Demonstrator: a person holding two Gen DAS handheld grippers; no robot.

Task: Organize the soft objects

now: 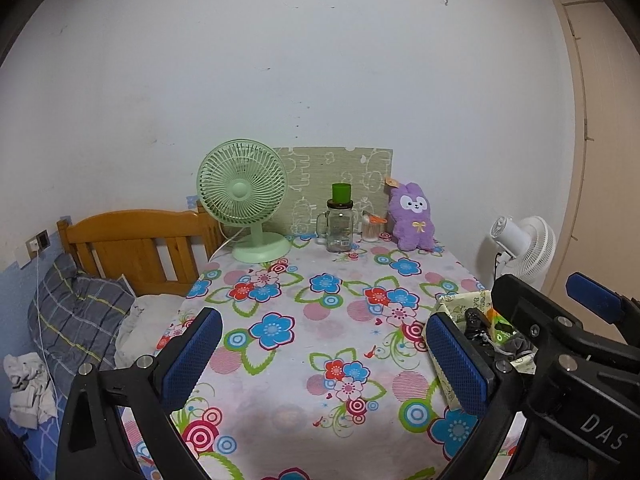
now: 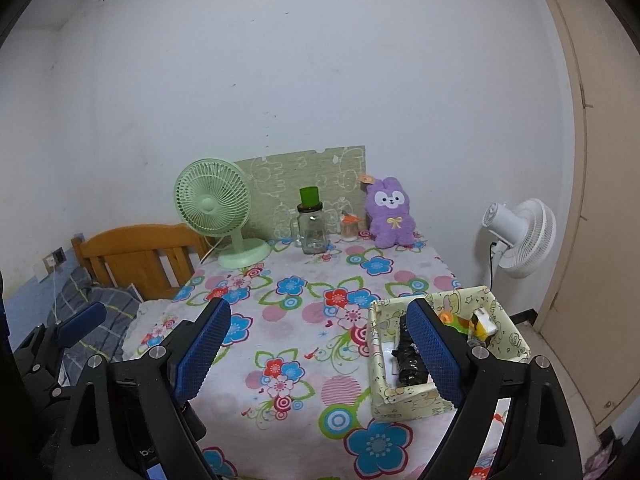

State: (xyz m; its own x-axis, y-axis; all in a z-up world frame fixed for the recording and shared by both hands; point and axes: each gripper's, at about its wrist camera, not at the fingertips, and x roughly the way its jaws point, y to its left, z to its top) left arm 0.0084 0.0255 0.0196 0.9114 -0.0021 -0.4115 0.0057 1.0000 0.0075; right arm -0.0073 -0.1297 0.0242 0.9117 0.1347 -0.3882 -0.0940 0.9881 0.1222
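Note:
A purple plush rabbit [image 1: 412, 218] sits upright at the table's far right, against a green patterned board; it also shows in the right wrist view [image 2: 391, 213]. A paper box [image 2: 440, 394] with cartoon print stands at the table's near right and holds a black object [image 2: 408, 356] and small orange, yellow and green items. The box also shows in the left wrist view [image 1: 452, 304]. My left gripper [image 1: 320, 354] is open and empty above the near table. My right gripper [image 2: 320, 344] is open and empty, its right finger over the box.
A green desk fan [image 1: 244, 200], a glass jar mug with a green cup on top [image 1: 339, 220] and a small container [image 1: 372, 228] stand at the table's back. A white floor fan [image 2: 520, 236] is at the right. A bed with wooden headboard [image 1: 132, 248] is at the left.

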